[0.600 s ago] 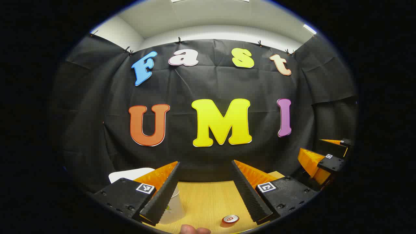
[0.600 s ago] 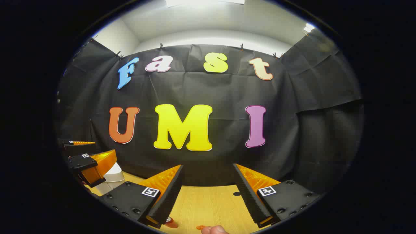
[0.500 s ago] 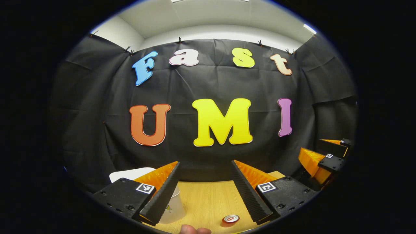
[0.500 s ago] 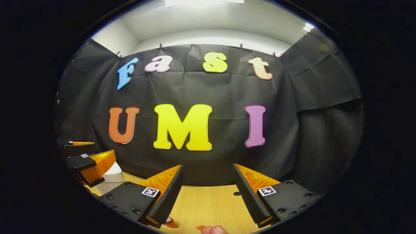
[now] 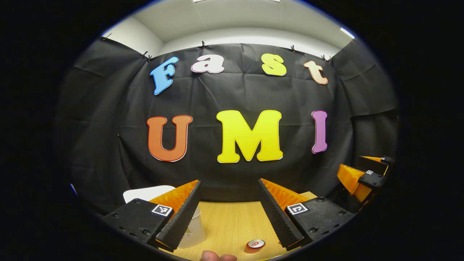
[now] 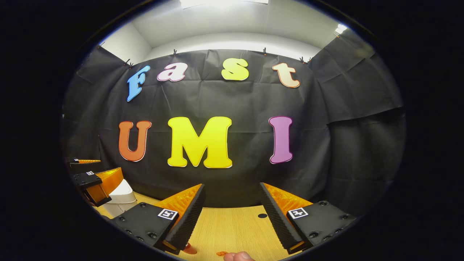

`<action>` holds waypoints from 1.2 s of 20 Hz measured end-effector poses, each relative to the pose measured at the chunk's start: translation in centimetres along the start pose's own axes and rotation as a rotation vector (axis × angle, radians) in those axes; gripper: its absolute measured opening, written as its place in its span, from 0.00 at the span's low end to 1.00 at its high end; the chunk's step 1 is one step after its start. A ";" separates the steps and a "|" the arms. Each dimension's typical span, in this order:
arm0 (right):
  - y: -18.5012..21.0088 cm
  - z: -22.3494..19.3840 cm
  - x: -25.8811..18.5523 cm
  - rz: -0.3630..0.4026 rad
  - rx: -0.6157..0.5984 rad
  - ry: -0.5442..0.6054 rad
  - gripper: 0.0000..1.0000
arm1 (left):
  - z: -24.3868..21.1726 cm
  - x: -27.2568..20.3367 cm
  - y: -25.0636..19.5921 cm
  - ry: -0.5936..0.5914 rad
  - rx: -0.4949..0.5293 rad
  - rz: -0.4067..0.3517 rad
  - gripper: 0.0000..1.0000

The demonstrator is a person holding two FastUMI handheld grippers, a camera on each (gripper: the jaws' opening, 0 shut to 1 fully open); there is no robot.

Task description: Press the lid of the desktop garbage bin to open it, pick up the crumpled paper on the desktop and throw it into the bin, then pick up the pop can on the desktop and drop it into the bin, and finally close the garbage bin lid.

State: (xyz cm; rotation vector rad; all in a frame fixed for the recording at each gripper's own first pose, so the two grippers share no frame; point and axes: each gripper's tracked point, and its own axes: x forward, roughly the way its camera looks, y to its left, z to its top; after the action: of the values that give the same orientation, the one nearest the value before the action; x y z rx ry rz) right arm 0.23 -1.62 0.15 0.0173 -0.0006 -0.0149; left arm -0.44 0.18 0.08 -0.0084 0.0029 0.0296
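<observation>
The white bin [image 5: 145,193] stands at the table's left, partly behind my left gripper's own finger; its pale body [image 5: 195,230] shows between the fingers. I cannot tell how its lid stands. A red pop can [image 5: 256,244] stands upright on the wood near the lower edge, top toward me. My left gripper [image 5: 228,181] is open above the table with nothing in it. In the right gripper view the bin [image 6: 121,195] sits low at the left, the can [image 6: 188,248] peeks out beside a finger, and my right gripper [image 6: 232,185] is open with nothing held.
The wooden table [image 5: 228,221] runs back to the black cloth wall. The right gripper [image 5: 362,174] hovers at the far right of the left gripper view, the left gripper [image 6: 94,177] beside the bin in the other. A small dark hole [image 6: 262,215] marks the table. A person's fingertip [image 6: 239,256] shows low down.
Both grippers stay open. Each view has shifted slightly, and the other gripper sits a little farther toward the edge in each. The can and bin have not moved.
</observation>
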 end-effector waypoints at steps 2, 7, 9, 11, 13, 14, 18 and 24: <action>0.2 0.0 0.1 0.007 0.005 -0.001 0.94 | 0.1 0.0 0.2 0.001 0.007 0.004 0.98; 0.5 -0.4 0.6 0.015 0.004 0.007 0.94 | 0.2 0.2 0.4 -0.004 0.011 0.013 0.98; 0.6 -0.4 0.8 0.015 -0.002 0.011 0.94 | 0.1 0.4 0.7 -0.008 0.008 0.026 0.99; 0.3 -0.5 1.0 0.011 -0.011 0.011 0.94 | -0.1 0.7 1.1 -0.003 0.003 0.035 0.99; -0.1 -0.6 1.1 0.011 -0.017 0.014 0.94 | -0.5 1.1 1.6 0.008 -0.006 0.049 0.98; -0.1 -0.7 1.2 0.013 -0.021 0.017 0.94 | -0.6 1.3 2.1 0.011 -0.008 0.065 0.98; -0.3 -0.6 1.8 0.026 -0.024 0.023 0.94 | -0.7 2.4 4.7 0.018 0.014 0.161 0.95; -0.5 -0.5 3.0 0.051 -0.036 0.024 0.94 | -0.7 3.4 9.6 0.031 0.055 0.323 0.84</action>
State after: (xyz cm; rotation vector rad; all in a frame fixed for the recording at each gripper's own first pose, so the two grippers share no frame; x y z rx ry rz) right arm 3.22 -2.11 -0.38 -0.0186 0.0233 0.0361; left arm 2.70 9.84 -0.71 0.0469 0.0358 0.3524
